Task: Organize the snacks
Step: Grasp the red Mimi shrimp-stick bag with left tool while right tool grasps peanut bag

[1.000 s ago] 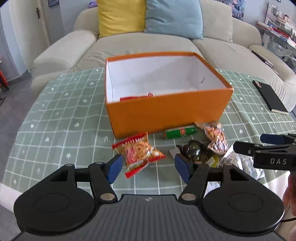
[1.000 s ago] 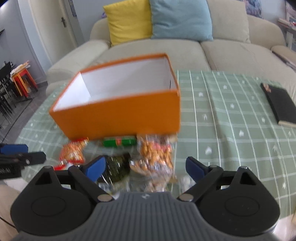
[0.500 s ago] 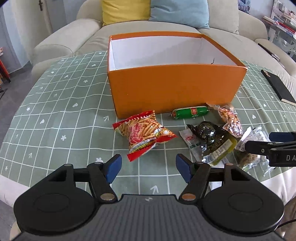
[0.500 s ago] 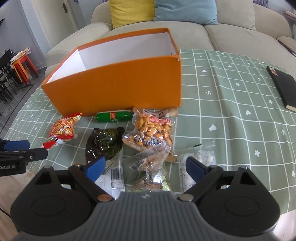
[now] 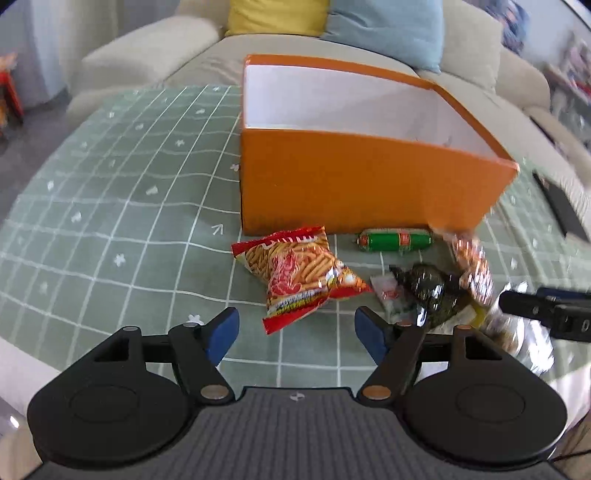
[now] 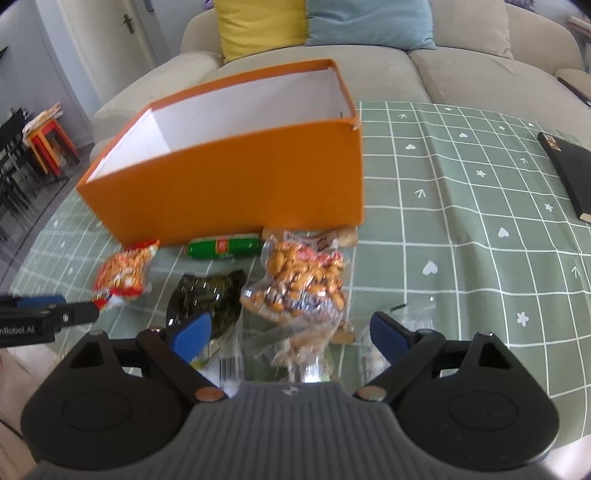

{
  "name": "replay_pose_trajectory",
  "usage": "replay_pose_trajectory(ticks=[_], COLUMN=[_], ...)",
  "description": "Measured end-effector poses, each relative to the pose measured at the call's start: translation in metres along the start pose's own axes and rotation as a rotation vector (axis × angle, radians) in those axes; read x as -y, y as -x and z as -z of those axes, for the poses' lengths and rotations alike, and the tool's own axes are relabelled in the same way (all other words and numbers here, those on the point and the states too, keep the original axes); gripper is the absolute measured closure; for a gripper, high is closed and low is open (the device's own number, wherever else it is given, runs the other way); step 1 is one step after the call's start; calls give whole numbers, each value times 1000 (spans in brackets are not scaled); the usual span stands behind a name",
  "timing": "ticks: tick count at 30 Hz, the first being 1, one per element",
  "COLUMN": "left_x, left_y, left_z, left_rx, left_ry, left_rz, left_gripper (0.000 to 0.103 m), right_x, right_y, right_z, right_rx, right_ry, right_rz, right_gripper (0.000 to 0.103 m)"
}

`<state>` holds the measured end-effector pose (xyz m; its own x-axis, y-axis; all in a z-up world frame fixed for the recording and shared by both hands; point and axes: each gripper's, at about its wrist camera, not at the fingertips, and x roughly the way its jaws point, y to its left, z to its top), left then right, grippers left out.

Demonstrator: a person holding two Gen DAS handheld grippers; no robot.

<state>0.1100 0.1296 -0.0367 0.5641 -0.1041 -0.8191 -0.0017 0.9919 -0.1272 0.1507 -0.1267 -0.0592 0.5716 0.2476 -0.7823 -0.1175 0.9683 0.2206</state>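
Note:
An orange box with a white inside stands on the green checked tablecloth. In front of it lie a red snack bag, a green sausage stick, a dark green packet, a clear bag of orange nuts and clear wrappers. My left gripper hovers just short of the red bag, jaws opening, nothing between them. My right gripper is open above the nut bag and wrappers, pads not pressing.
A beige sofa with a yellow cushion and a blue cushion stands behind the table. A black notebook lies at the table's right. A red and yellow stool stands on the floor at the left.
Both grippers have sunk toward the snacks, which now look larger. The left gripper's jaws stand wider and it has rolled a little. The box's inside floor has dropped out of sight.

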Motion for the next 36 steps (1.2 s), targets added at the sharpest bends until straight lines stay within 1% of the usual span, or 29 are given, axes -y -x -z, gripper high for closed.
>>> replay_pose_trajectory(ticks=[2, 4, 7, 9, 10, 12, 14, 17, 21, 23, 27, 28, 30, 32, 33, 36], left_x=[-5, -7, -8, -10, -12, -11, -10, -5, 5, 9, 12, 12, 12, 13, 13, 12], left_y=[-3, -8, -18, -27, -30, -35, -42, -50, -61, -65, -73, -75, -78, -79, -79, -79], left_z=[-7, -15, -27, -34, -37, -42, -46, -49, -47, -45, -43, -42, -42, -42, -41, -40], left_rx=[-2, 0, -14, -52, -58, -70, -91, -112, -145, -158, -185, -191, -198, -199, -199, -192], left_ry=[73, 121, 192, 256, 283, 309, 326, 311, 258, 232, 217, 214, 212, 211, 208, 215], left_rz=[20, 30, 15, -18, -24, -16, -43, -70, -108, -119, -122, -121, -121, -120, -119, -106], left_gripper=[16, 16, 16, 16, 16, 16, 16, 16, 16, 16, 18, 20, 20, 24, 29, 37], right_x=[3, 7, 13, 17, 18, 21, 23, 26, 30, 27, 19, 16, 11, 6, 4, 6], right_y=[-4, -10, -23, -33, -36, -46, -54, -65, -77, -80, -83, -83, -83, -82, -82, -80], right_z=[-7, -14, -23, -28, -30, -33, -34, -37, -39, -41, -42, -42, -41, -41, -40, -40], right_rx=[0, -6, -40, -66, -76, -95, -111, -131, -149, -142, -141, -139, -134, -127, -127, -119], right_ry=[-25, -51, -99, -131, -141, -155, -168, -192, -211, -193, -141, -125, -88, -59, -51, -47], right_rz=[1, 1, 4, 6, 11, 13, 16, 9, 3, 13, 37, 42, 52, 60, 62, 55], right_gripper=[13, 13, 12, 12, 12, 12, 12, 12, 11, 11, 12, 13, 18, 26, 26, 27])
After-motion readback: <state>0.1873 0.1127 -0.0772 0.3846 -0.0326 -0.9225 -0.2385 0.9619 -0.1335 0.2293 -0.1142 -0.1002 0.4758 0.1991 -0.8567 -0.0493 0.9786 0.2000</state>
